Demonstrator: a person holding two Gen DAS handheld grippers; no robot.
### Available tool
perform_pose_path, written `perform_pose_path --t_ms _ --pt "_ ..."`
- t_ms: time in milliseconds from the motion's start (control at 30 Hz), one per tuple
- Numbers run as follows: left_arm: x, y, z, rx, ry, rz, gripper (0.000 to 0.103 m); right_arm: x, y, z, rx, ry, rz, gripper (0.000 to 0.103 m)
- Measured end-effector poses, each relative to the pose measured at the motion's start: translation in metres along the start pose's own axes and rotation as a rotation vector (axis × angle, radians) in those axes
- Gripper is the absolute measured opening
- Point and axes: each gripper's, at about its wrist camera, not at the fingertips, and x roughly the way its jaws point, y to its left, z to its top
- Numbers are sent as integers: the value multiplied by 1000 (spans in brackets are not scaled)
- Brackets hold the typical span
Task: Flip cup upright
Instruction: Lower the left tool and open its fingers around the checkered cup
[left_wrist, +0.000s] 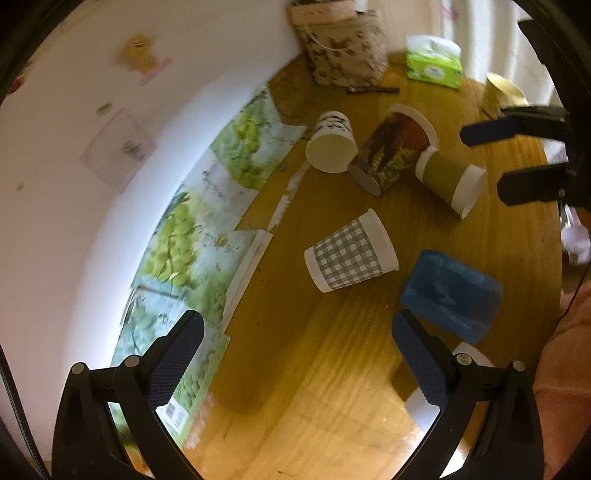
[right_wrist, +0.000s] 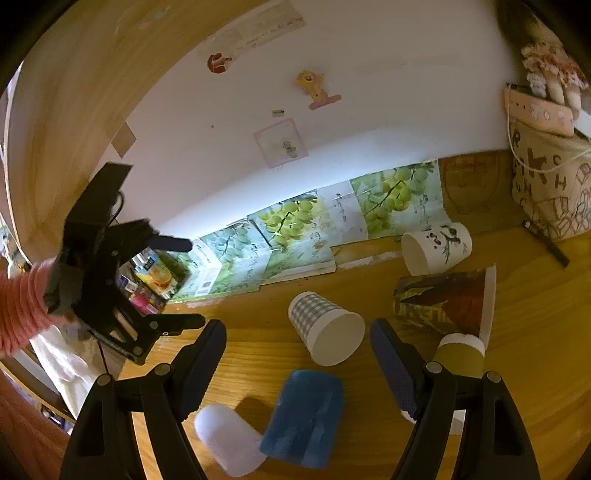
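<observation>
Wooden surface (left_wrist: 332, 369), warm yellow-brown grain, butts against a white wall (right_wrist: 369, 74). Wall carries small stickers: a yellow cartoon figure (right_wrist: 314, 86), a pale pink square note (right_wrist: 281, 142), a red one (right_wrist: 218, 62) higher up. Along the wall's foot, a row of grape-print sheets (right_wrist: 295, 218) leans, brightly lit. Wood panel (right_wrist: 74, 92) at the wall's left end. Patterned fabric bag (right_wrist: 550, 192) in the far corner. Pale curtain-like folds (left_wrist: 480, 29) beyond the far edge.

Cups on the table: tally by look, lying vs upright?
Gingham cup: 1, lying
Blue cup: 1, lying
Olive cup: 1, lying
Panda cup: 1, lying
Dark-print cup: 1, lying
Frosted white cup: 1, lying
Total: 6 lying, 0 upright
</observation>
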Motion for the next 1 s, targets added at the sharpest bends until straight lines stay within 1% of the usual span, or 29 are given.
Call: perform_pose_path --t_ms 67,233,400,467,733,800,1000 --pt "6 -2 2 48 -17 10 101 2 -2 -2 3 -6 -19 81" --pt "24 -9 7 172 -21 -5 101 13 -13 -9 55 1 -29 81" --pt "40 -18 10 303 -23 -60 101 19 -18 -10 61 5 -49 81" --pt "47 -22 11 349 -24 -67 101 21 -19 -10 62 7 -59 81" --pt "67 -30 16 447 -22 -109 101 28 -22 -10 56 28 -75 81" --pt "74 -29 17 454 -23 -111 101 31 -22 -10 60 33 -67 81" --pt "89 -31 20 468 -3 -149 101 37 -22 -11 66 50 -55 81"
